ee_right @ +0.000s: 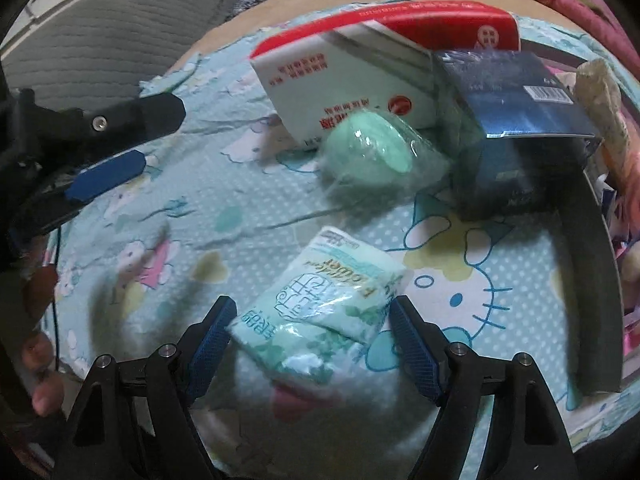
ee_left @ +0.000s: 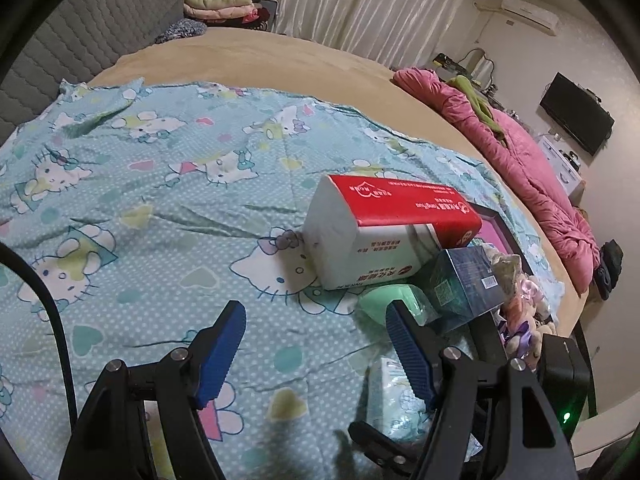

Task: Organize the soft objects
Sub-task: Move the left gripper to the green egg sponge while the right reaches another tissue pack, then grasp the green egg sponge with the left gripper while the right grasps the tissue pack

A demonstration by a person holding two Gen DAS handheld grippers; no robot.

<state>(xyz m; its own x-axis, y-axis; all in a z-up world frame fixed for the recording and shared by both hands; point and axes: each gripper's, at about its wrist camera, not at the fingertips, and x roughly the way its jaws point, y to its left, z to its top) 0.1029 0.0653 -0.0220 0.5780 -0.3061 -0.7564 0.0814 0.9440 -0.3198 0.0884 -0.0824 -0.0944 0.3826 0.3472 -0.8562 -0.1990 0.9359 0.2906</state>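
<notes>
The small soft pack of tissues in pale green printed plastic film (ee_right: 320,312) lies flat on the light blue cartoon-cat bed sheet (ee_right: 460,248), near the sheet's front edge, and the right gripper (ee_right: 312,344) hangs over it with both blue pads wide apart, one at each long side of the pack and, as far as the blurred picture lets me judge, not yet pressing on it. The pack looks light and squashy, and its film is probably slippery, so I would take it across the middle of its short width, where the tissue inside gives a firm cushion, not at the thin sealed ends. The left gripper (ee_left: 316,344) is also open and holds nothing; it stands above bare sheet, just beside the round mint-green object in clear wrap (ee_left: 384,300). Further toward the far side of the sheet lie the large white and red pack of paper tissues (ee_left: 376,232) and the dark blue-green cardboard box (ee_left: 464,284), which touch each other; the box is stiff, not soft.
</notes>
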